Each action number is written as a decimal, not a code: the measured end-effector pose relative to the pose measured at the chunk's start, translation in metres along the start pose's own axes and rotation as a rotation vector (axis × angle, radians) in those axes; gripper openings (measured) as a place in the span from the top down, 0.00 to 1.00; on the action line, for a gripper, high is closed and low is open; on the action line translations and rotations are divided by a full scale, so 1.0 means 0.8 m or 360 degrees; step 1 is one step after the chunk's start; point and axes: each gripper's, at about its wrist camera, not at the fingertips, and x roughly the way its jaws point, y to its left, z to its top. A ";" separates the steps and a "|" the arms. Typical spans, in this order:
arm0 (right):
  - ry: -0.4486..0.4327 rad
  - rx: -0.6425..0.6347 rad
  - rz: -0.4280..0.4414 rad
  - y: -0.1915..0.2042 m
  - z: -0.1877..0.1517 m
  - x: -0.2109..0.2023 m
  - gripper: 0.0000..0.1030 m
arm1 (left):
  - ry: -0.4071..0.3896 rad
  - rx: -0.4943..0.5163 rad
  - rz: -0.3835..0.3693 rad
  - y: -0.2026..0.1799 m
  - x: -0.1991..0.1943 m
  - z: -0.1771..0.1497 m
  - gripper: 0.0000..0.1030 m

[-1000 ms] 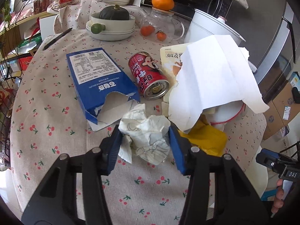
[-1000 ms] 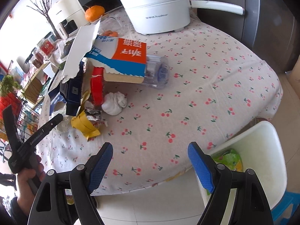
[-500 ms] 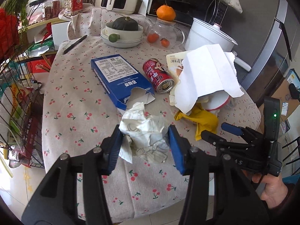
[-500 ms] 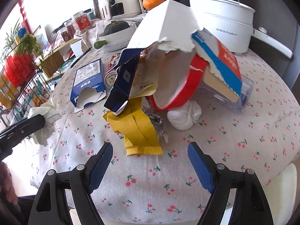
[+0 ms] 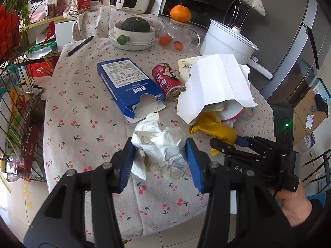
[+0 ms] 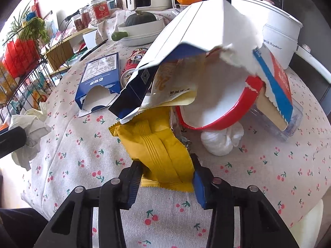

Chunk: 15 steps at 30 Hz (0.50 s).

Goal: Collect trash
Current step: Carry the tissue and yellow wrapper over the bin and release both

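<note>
a: left wrist view first. what've i got?

b: left tongs (image 5: 160,161) are clamped on the crumpled paper wad (image 5: 160,148), raised just off the counter (image 5: 82,124) near its front edge. right tongs (image 5: 233,142) sit just to its right, tips on the yellow wrapper (image 5: 215,128).

a: right wrist view?

b: right tongs (image 6: 166,183) are partly open, pads either side of the yellow wrapper's (image 6: 161,155) near end, touching or nearly so. can't tell if it's gripped yet. its long axis runs straight away from me, far end tucked under the torn box pile (image 6: 198,39). right arm's nearer, so i'd close & pull back twd me.
</note>
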 end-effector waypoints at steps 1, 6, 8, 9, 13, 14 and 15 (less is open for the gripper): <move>0.0004 0.0006 0.0017 -0.002 0.000 -0.005 0.58 | -0.0002 0.0003 -0.0003 -0.002 0.000 0.000 0.51; 0.0045 0.0021 0.0078 -0.011 -0.007 -0.032 0.67 | 0.0002 0.0018 -0.0032 -0.011 -0.001 -0.003 0.51; 0.0052 0.0022 0.0099 -0.016 -0.012 -0.044 0.68 | 0.0004 0.0025 -0.0045 -0.015 -0.002 -0.004 0.51; 0.0055 0.0018 0.0100 -0.015 -0.015 -0.047 0.68 | 0.0006 0.0031 -0.0050 -0.016 -0.002 -0.005 0.51; 0.0100 0.0035 0.0139 -0.028 -0.027 -0.063 0.71 | 0.0020 0.0045 -0.0060 -0.021 -0.001 -0.009 0.51; 0.0124 0.0035 0.0147 -0.031 -0.031 -0.066 0.71 | 0.0026 0.0046 -0.0063 -0.022 0.000 -0.010 0.51; 0.0147 0.0029 0.0142 -0.032 -0.033 -0.069 0.71 | 0.0032 0.0046 -0.0067 -0.023 0.000 -0.012 0.51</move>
